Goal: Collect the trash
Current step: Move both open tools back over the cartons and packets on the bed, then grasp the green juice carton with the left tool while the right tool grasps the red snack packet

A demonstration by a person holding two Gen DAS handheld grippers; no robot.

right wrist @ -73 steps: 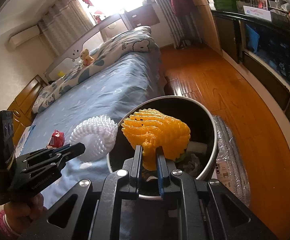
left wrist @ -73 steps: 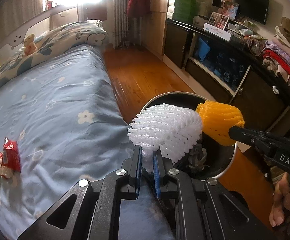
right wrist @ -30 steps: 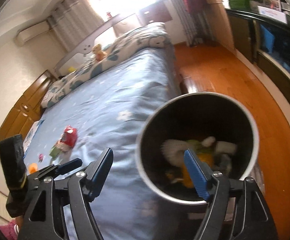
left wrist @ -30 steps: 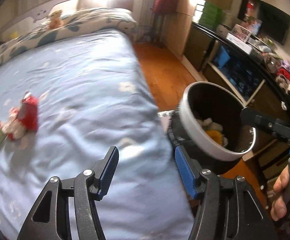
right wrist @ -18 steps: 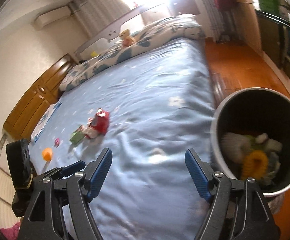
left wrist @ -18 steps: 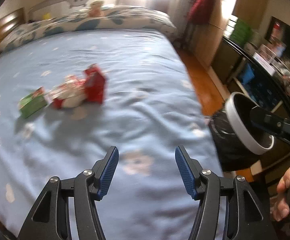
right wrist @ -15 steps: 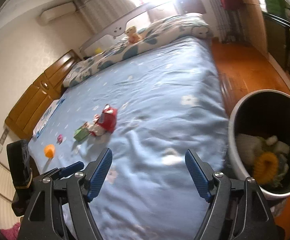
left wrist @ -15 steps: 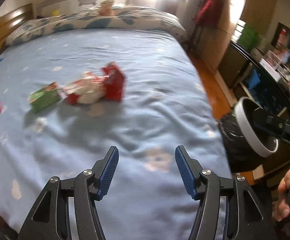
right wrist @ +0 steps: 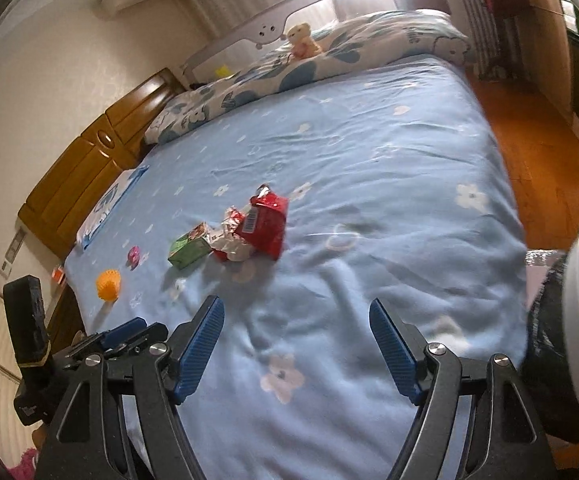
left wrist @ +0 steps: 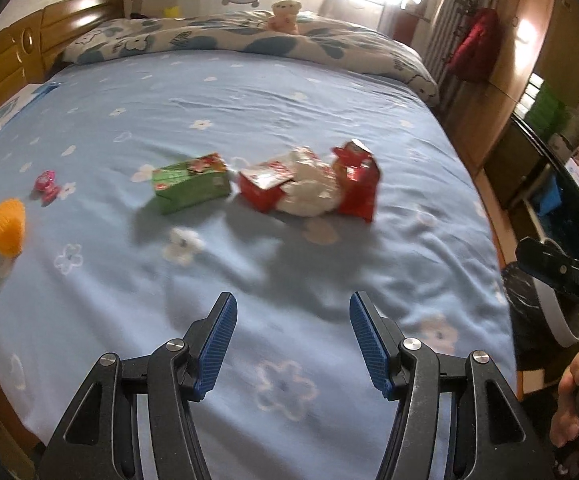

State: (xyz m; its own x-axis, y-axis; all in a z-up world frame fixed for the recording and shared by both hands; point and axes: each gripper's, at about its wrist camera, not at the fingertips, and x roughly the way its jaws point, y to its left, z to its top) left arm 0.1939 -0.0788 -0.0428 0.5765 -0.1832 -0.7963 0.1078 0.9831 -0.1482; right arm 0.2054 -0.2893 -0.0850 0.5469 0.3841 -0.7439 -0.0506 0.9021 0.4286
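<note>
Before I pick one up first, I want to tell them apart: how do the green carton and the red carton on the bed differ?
The green carton lies flat with its box shape whole; the red carton stands up, crumpled, its top torn open. The green carton lies apart, left of the heap in the left wrist view; the red carton sits at its right end, against the white wrapper. Both lie on the blue sheet, untouched.
</note>
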